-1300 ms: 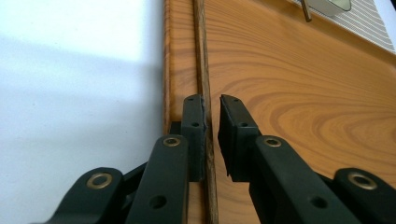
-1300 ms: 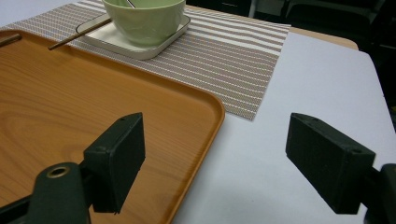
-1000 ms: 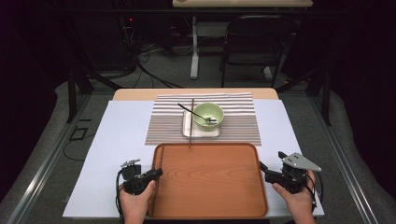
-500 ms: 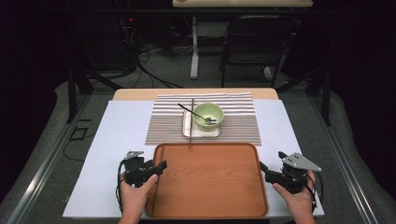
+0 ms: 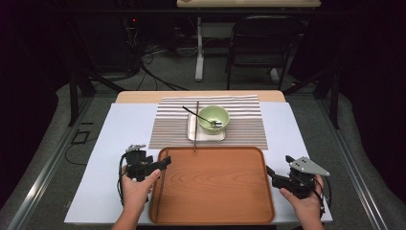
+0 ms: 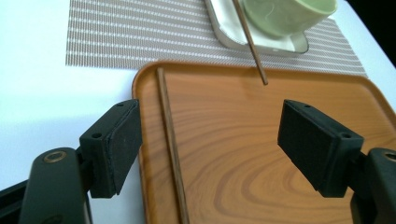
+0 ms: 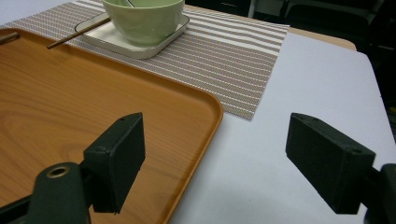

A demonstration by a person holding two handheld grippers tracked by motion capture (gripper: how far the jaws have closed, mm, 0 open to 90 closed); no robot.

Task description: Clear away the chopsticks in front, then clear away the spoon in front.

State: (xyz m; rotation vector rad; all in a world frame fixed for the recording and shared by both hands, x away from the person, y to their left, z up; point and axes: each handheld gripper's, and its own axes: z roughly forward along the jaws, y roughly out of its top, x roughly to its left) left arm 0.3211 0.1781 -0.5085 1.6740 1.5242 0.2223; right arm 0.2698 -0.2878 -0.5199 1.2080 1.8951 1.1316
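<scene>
Along tray (image 6: 261,154) edge, chopstick (image 6: 170,140), left tongs (image 6: 210,144) open

A wood-grained orange-brown tray (image 5: 215,191) is shown on a white table covering (image 5: 110,143). A dark brown chopstick (image 6: 170,135) is seen along the tray's left edge. A placemat (image 5: 239,129) striped in brown and white is seen beneath a white square plate (image 5: 194,134) and a pale green bowl (image 5: 214,117). Black jaw pads are borne by the left gripper (image 6: 210,135) and right gripper (image 7: 233,163).

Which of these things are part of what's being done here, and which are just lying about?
In the job: tray, chopstick lying in it, second chopstick.
Lying about: bowl, spoon, plate, striped mat, chair.
</scene>
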